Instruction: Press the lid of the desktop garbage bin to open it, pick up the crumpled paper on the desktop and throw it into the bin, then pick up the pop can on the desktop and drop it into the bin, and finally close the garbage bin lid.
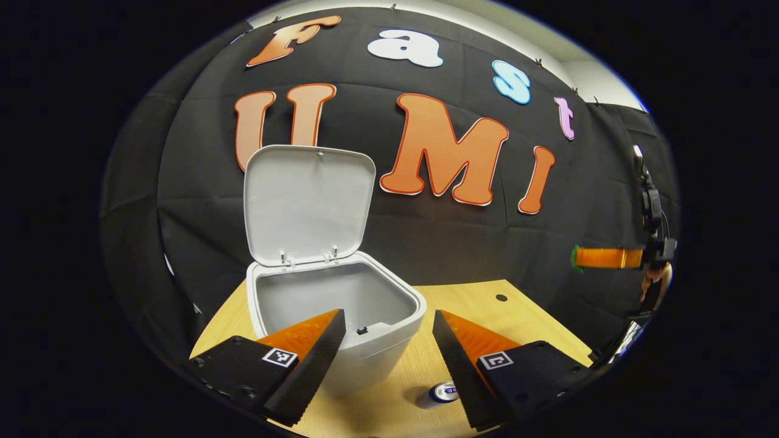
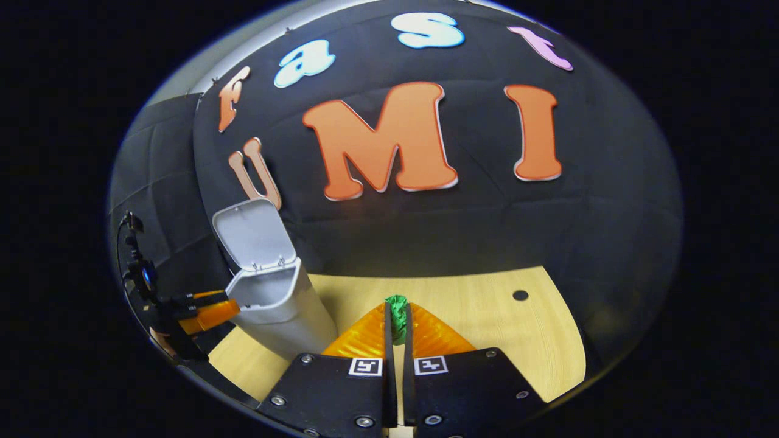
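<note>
Above table (image 2: 487, 304) | right gripper (image 2: 398, 316) clamps green paper (image 2: 398, 310) | left gripper (image 1: 389, 340) spread | bin (image 1: 341, 304) lid (image 1: 307, 204) up

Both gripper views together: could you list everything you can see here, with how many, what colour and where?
garbage bin: one, white-grey, on the left part of the desk.
lid: one, white-grey, hinged at the bin's back edge, standing open and upright.
crumpled paper: one, green, pinched between the fingertips of the right gripper, up above the desk.
pop can: one, blue and silver top showing, on the desk right of the bin, partly hidden by a finger.
desk: one, light wood, with a small dark hole near its far right.
left gripper: one, fingers apart in front of the bin.
right gripper: one, fingers closed on the paper.
</note>
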A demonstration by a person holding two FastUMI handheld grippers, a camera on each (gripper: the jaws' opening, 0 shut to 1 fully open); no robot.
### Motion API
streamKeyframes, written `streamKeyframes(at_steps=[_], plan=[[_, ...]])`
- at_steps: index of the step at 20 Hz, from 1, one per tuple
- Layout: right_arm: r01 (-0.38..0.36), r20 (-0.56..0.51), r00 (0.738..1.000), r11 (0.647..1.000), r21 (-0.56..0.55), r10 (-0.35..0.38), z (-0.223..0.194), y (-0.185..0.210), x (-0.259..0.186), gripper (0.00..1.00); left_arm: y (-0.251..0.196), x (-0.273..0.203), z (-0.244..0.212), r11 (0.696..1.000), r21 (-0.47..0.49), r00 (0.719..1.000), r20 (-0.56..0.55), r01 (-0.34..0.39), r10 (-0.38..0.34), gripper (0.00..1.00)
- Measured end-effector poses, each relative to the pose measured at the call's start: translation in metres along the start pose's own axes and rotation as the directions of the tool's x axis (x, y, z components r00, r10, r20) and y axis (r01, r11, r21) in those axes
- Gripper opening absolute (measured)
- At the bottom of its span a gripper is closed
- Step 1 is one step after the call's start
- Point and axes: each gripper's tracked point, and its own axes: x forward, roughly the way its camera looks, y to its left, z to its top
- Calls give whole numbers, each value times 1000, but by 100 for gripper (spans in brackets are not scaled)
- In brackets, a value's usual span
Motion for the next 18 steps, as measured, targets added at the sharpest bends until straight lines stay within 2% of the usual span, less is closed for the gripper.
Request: streamKeyframes(at_steps=[4,8,10,14,18], plan=[[-115,68,990,991,-69,119,46,63,23,5,16,-8,1,1000,-19,1000,9,-9,9,92],[-247,84,963,963,-109,257,67,135,44,4,40,-19,3,998,-49,999,13,-42,43,92],[-294,66,950,946,-135,305,66,167,58,4,52,-27,3,997,-49,998,14,-62,63,93],[-351,-15,935,919,-179,354,42,211,85,4,75,-38,-2,995,-39,995,8,-95,95,93],[-367,-90,930,909,-199,356,10,235,110,4,96,-47,-5,992,-37,992,2,-125,125,92]])
